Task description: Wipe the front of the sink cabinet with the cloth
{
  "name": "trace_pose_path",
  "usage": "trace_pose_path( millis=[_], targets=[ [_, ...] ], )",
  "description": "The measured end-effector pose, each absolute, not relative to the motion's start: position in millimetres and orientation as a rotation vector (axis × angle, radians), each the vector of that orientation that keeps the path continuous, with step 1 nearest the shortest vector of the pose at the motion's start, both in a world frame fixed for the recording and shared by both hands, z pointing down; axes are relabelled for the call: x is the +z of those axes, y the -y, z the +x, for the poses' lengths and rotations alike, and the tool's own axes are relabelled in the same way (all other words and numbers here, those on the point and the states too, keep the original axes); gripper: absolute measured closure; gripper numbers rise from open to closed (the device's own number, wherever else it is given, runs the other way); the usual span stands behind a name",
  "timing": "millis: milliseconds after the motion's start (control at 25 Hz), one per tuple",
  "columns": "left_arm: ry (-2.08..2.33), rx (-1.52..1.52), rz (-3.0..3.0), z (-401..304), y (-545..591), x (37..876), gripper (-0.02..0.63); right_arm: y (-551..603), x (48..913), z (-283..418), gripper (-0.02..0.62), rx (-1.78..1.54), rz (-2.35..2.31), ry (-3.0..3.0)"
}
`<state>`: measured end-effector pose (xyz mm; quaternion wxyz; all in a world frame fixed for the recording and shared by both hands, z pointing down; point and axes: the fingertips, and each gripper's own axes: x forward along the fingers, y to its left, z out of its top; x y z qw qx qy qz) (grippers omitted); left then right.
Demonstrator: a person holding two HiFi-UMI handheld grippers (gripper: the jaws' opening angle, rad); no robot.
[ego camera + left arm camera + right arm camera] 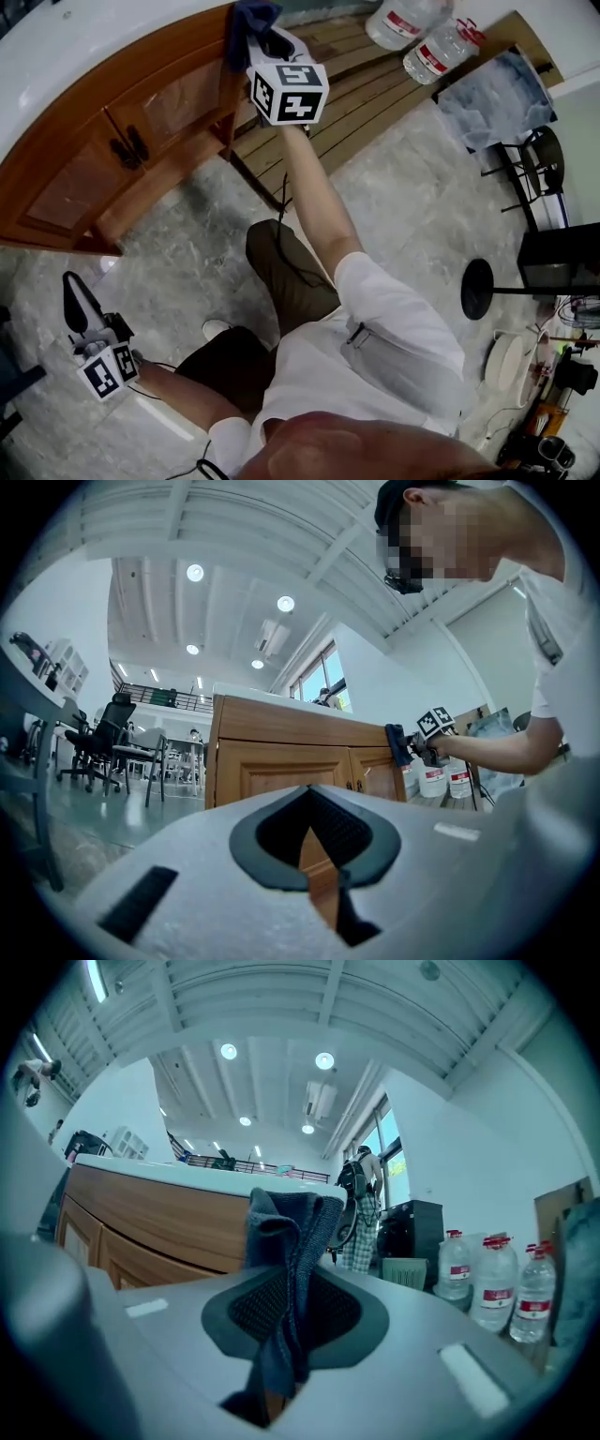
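The wooden sink cabinet (141, 141) runs along the upper left under a white countertop. My right gripper (258, 42) is raised at the cabinet's right end, shut on a dark blue cloth (246, 19) that rests against the top corner of the wood. In the right gripper view the cloth (286, 1269) stands bunched between the jaws, with the cabinet (141, 1222) to the left. My left gripper (77, 298) hangs low over the floor at the lower left, shut and holding nothing. Its own view shows the cabinet doors (281, 761) ahead, and the cloth (397, 742) far right.
Large water bottles (417, 28) stand on a slatted wooden platform (347, 84) right of the cabinet. A black round stand base (476, 289) and a black frame (539, 169) are at the right. The person's legs (281, 272) fill the middle. Office chairs (103, 742) stand left of the cabinet.
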<state>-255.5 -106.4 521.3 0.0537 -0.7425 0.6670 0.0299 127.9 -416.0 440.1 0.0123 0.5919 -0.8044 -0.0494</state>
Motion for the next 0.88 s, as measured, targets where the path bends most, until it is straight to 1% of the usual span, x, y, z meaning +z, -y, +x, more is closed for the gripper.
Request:
trace_pose_path(
  millis=[160, 400, 600, 720, 880],
  targets=[
    [-2.026, 0.115, -2.260, -253, 105, 519, 0.601, 421, 436, 147, 0.522, -0.157, 1.855, 2.481],
    [-1.997, 0.113, -2.269, -244, 107, 516, 0.601, 415, 435, 146, 0.522, -0.167, 1.853, 2.477],
    [-2.016, 0.126, -2.255, -249, 108, 516, 0.601, 387, 427, 142, 0.523, -0.167, 1.867, 2.525],
    [-2.026, 0.136, -2.247, -251, 109, 514, 0.601, 362, 421, 124, 0.523, -0.195, 1.825, 2.603],
    [-2.037, 0.129, -2.233, -249, 107, 511, 0.601, 318, 427, 67, 0.523, -0.233, 1.590, 2.760]
  ],
)
